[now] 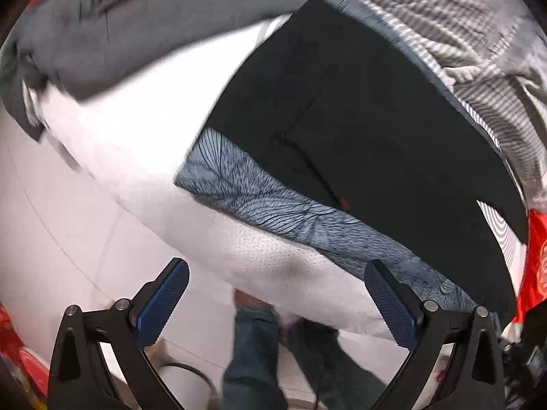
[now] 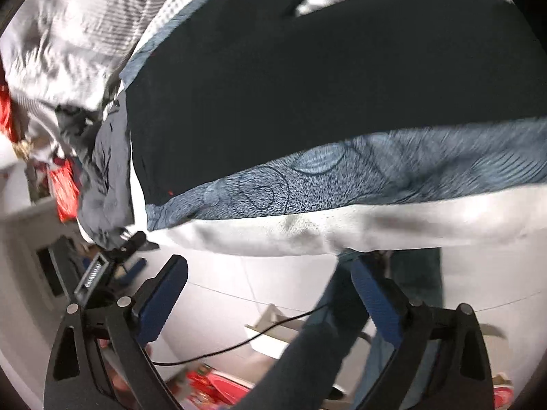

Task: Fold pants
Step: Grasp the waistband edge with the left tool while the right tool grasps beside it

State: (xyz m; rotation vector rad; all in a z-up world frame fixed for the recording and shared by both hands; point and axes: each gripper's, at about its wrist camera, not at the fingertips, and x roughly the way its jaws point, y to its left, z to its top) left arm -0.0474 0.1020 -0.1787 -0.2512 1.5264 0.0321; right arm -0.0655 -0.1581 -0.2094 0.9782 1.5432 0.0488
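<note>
I have both grippers off the cloth for now. The left gripper (image 1: 277, 294) is spread wide with nothing between its blue pads (image 1: 164, 302), and the right gripper (image 2: 270, 292) is just as wide and just as empty; both hang out past the bed's near edge, over the floor, pointing back toward the work. The pants (image 1: 359, 119) lie flat on the bed, a dark slab resting on a blue patterned sheet (image 1: 259, 201), which sits on the white mattress (image 1: 143, 143). From the right wrist the pants (image 2: 307, 85) fill most of the frame, and a split near the top suggests two legs lying side by side, though blur keeps me from saying how far any fold has gone. Laid out flat like that, they give me straight edges to pinch. A striped blanket (image 1: 461, 34) is bunched up against the far side, and a grey garment (image 1: 119, 27) lies well apart on the left, so the fold has room only toward me. I judge the next move is to bring both grippers in low to the near hem, taking care not to catch the sheet underneath.
</note>
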